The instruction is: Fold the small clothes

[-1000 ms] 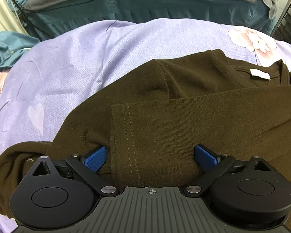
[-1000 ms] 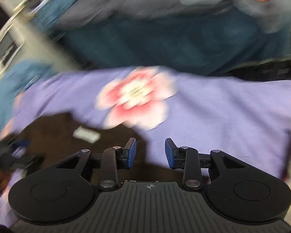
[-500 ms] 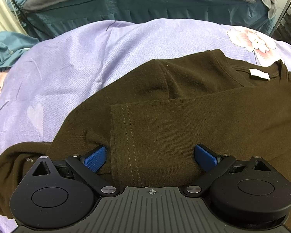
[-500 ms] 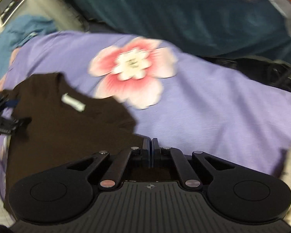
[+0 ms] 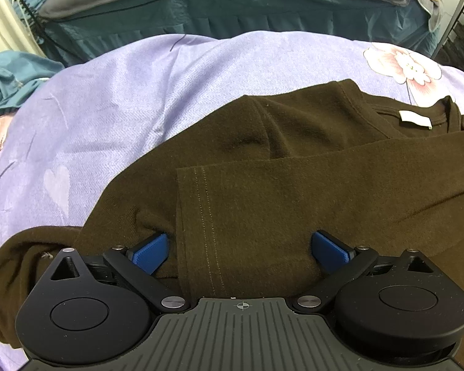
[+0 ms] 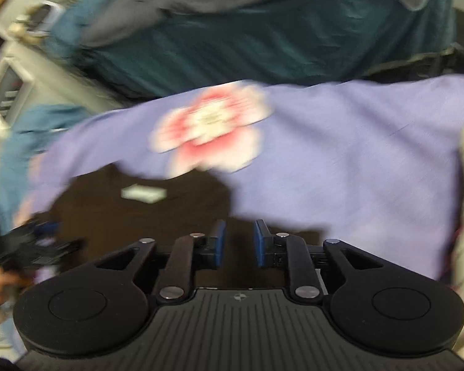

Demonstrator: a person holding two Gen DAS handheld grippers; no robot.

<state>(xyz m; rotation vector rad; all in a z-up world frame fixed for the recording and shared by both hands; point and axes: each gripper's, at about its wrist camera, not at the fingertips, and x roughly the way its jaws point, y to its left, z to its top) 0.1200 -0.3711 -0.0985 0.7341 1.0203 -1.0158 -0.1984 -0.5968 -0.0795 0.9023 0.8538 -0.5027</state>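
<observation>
Shirt [image 5: 294, 204]: dark brown, long-sleeved, lying on the lilac sheet [image 5: 157, 92] with one sleeve folded across the body so that its stitched cuff [image 5: 201, 216] ends at the left side. A second sleeve trails off toward the lower left. The white neck label [image 5: 415, 120] shows at the far right, so the collar lies on that side.

Left gripper [image 5: 241, 247]: angled steeply down over the folded cuff, blue pads wide apart. The cuff sits between them, but the pads are not seen pressing on it; no grip.

Right gripper [image 6: 238, 242]: view is motion-blurred. Its jaws are opening, with a narrow gap and nothing between them. Below the pads is the dark shirt edge [image 6: 145, 222], near the collar end; the label shows just ahead to the left.

Step in hand, as judged: sleeve fold-in done on one side; the right gripper appears to have let go of cloth and is free. Next move probably calls for gathering the trailing left sleeve or doubling the body over. Either way it needs a pinch on a single edge layer, not the stacked cuff.

Surface: soft bedding, lightly creased, printed with a pink and white flower [image 6: 213, 126] beyond the collar and a faint heart [image 5: 57, 182] at left. Room: a teal quilt [image 5: 263, 15] with grey cloth heaped behind, and a wire rack [image 5: 461, 37] at far right.
</observation>
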